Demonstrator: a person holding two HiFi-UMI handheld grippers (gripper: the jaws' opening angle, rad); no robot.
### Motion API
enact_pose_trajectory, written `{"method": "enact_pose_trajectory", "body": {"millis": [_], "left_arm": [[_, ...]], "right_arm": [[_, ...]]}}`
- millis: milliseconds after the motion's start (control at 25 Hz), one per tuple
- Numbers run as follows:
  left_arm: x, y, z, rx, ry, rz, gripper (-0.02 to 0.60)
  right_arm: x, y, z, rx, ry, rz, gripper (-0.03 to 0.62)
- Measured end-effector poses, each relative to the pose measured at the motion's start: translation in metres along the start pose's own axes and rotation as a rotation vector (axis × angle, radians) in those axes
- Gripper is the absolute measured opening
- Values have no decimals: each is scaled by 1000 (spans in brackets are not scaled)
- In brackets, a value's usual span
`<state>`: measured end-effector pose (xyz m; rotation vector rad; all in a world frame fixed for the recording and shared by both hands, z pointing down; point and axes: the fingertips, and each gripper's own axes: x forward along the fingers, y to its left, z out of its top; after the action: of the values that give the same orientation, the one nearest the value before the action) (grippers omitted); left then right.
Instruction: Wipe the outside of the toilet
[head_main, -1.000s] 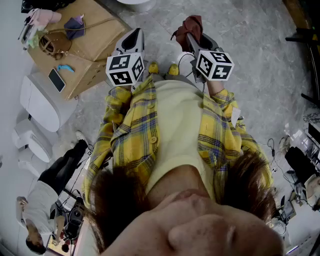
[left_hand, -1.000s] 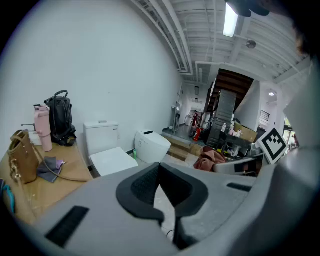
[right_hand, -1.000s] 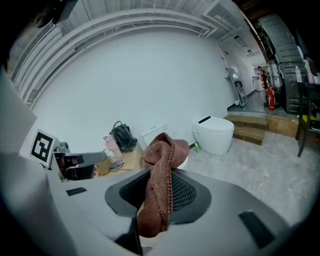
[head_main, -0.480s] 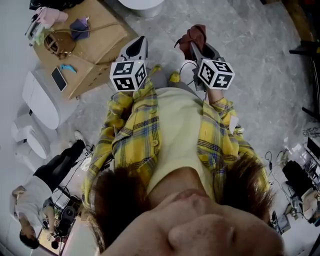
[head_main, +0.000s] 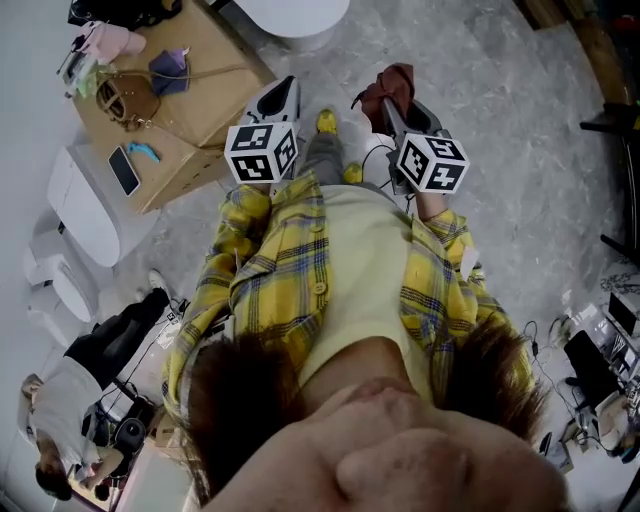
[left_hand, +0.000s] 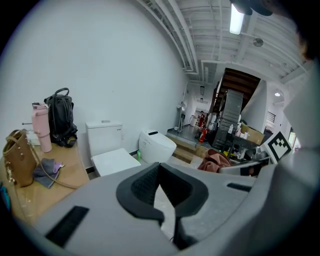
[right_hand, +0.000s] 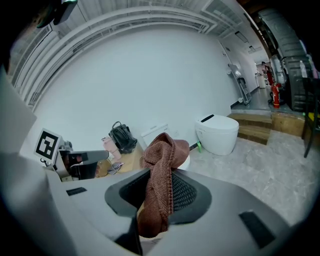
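A white toilet with a tank (left_hand: 107, 150) stands against the wall beside a wooden table; its rim shows at the head view's top edge (head_main: 295, 12). A second, rounded white toilet (left_hand: 156, 145) (right_hand: 217, 134) sits further right. My right gripper (head_main: 392, 100) (right_hand: 161, 175) is shut on a brown cloth (head_main: 385, 82) (right_hand: 162, 150), which bunches up above the jaws. My left gripper (head_main: 275, 103) (left_hand: 160, 167) is shut with nothing in it. Both are held out in front of the body, well short of the toilets.
The wooden table (head_main: 205, 95) at the left carries a brown handbag (left_hand: 17, 157), a pink tumbler (left_hand: 42, 132), a black backpack (left_hand: 61, 120), a phone (head_main: 124, 170) and a grey cloth. White fixtures (head_main: 85, 205) line the left wall. Another person (head_main: 70, 410) crouches at lower left. Steps (right_hand: 260, 127) lie at right.
The person has stepped forward: the table and the toilet rim have slid down into the head view. Both grippers keep their pose, and the cloth stays in the right one.
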<state>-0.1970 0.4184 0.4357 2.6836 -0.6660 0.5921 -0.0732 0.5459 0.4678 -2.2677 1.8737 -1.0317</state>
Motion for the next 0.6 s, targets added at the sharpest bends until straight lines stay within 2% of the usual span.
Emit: {"method": "enact_pose_trajectory", "body": {"millis": [280, 600], "left_arm": [[48, 25, 31, -26, -9, -6, 8], [88, 72, 56, -64, -5, 13, 8]], "right_arm": [[49, -9, 34, -35, 37, 10, 120], [114, -5, 74, -66, 64, 35, 120]]}}
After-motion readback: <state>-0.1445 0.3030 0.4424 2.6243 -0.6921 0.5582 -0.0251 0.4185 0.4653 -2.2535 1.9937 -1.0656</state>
